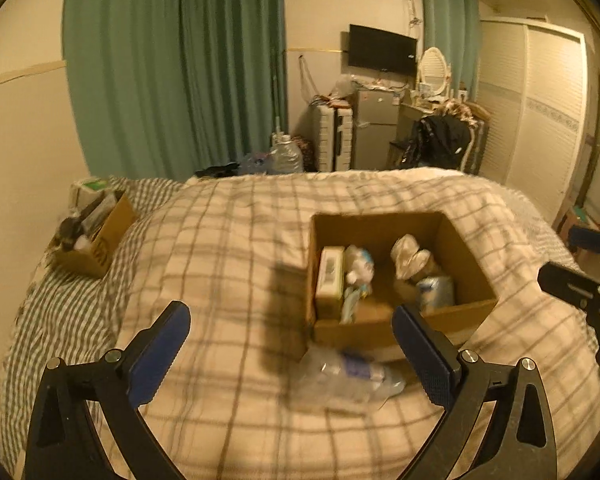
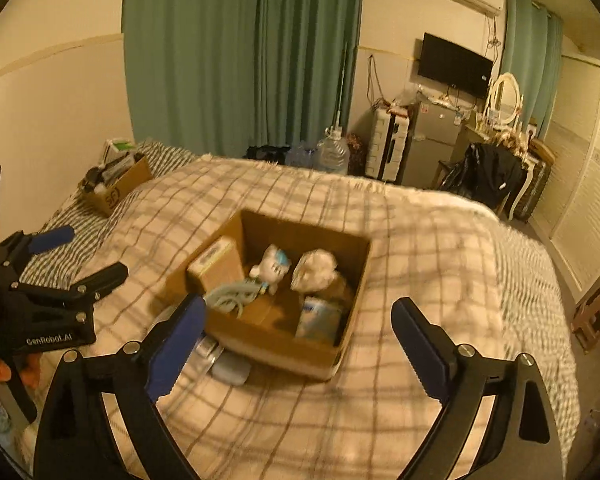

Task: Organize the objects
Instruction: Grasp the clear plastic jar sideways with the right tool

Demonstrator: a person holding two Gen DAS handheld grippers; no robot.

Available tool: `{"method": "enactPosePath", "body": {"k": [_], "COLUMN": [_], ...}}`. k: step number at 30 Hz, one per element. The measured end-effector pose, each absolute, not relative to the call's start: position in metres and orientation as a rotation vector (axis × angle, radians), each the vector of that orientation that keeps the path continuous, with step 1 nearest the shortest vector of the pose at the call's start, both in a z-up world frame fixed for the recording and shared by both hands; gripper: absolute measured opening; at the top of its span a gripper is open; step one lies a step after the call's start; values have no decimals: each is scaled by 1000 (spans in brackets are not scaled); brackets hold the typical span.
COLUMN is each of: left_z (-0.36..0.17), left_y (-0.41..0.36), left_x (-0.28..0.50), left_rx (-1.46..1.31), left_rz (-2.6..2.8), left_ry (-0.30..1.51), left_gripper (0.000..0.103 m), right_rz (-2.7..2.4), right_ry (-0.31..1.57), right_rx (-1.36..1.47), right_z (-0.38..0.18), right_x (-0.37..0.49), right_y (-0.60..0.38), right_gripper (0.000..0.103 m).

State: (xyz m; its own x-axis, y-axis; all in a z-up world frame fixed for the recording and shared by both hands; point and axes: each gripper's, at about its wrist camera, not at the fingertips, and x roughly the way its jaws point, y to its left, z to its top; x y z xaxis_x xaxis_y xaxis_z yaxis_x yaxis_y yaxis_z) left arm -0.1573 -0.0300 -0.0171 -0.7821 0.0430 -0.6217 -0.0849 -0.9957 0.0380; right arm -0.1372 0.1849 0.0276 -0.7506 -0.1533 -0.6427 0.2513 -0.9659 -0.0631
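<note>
Both grippers are held spread apart and empty above the bed [image 1: 228, 264]: left gripper [image 1: 292, 354], right gripper [image 2: 298, 344]. A crumpled clear plastic bottle [image 1: 348, 376] lies on the quilt, touching the near wall of the open cardboard box [image 1: 380, 332]. Judged next: the bottle is approached low by the left gripper and pinched across its middle, lightly, since it is crushable.

Counts: boxes, two (second box [image 1: 100, 240] at far left). In the near box: one carton, one toy, one can, one wrapped bundle.
</note>
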Motion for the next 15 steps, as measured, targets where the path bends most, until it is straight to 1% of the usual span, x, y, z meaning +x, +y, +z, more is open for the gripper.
{"method": "enactPosePath", "body": {"k": [6,9,11,15], "left_z": [-74,-100,-108,-103], "left_y": [-32,-31,-33,-43], "left_x": [-144,-136,-133,-134], "left_rx": [-1155,-1257,-1305,-1298], "left_rz": [2921,2885,2860,2853], "left_ry": [39,64,98,63], "left_gripper": [103,103,103,103], "right_rz": [-2709,-2657,-2623,-2597], "right_ry": [149,99,99,113], "right_rx": [1084,1192,1266,1294], "right_z": [-39,-75,-92,-99], "right_x": [-139,-144,-146,-145], "right_y": [183,184,184,174], "right_gripper": [94,94,94,94]}}
